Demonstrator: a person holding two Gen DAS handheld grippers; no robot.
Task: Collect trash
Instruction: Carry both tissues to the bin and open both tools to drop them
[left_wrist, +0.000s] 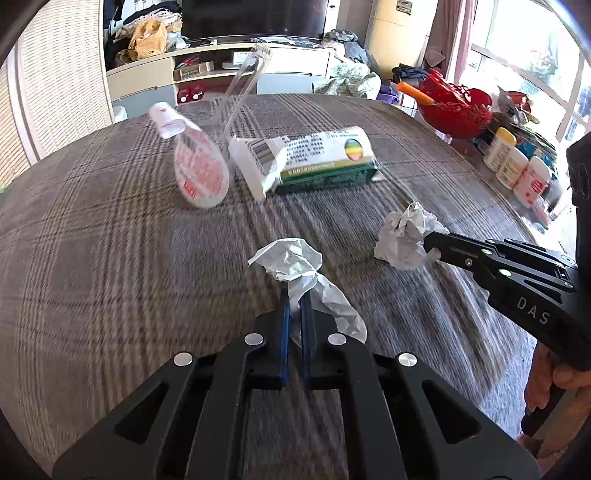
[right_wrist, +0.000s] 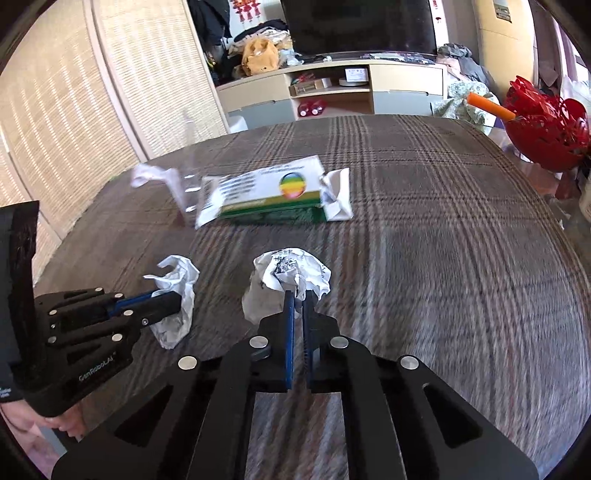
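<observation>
My left gripper (left_wrist: 295, 295) was clenched on a crumpled white paper wad (left_wrist: 291, 258), its blue-padded fingers (left_wrist: 284, 332) pinching the twisted tail of the paper while the loose bulk stuck out ahead of the tips, above the plaid tablecloth (left_wrist: 110, 258). My right gripper (right_wrist: 298, 295) was likewise clenched on a second crumpled paper ball (right_wrist: 291, 273), this one printed with dark text, gripped at its near edge with the wad bulging forward past the fingertips. From the left wrist camera the right gripper came in from the right side with its ball at the tip, near my own wad but apart from it; from the right wrist camera the left gripper sat to the left with its paper hanging off the end. Farther out on the cloth lay a white and green carton (left_wrist: 306, 158), flattened at its ends, and just beside it to the left a clear plastic bottle (left_wrist: 195, 166) with red print, blurred. At the far right table edge stood a red openwork basket (left_wrist: 458, 107), with white bottles (left_wrist: 513, 162) nearer along that edge. Beyond the table stood a TV cabinet (right_wrist: 332, 88).
</observation>
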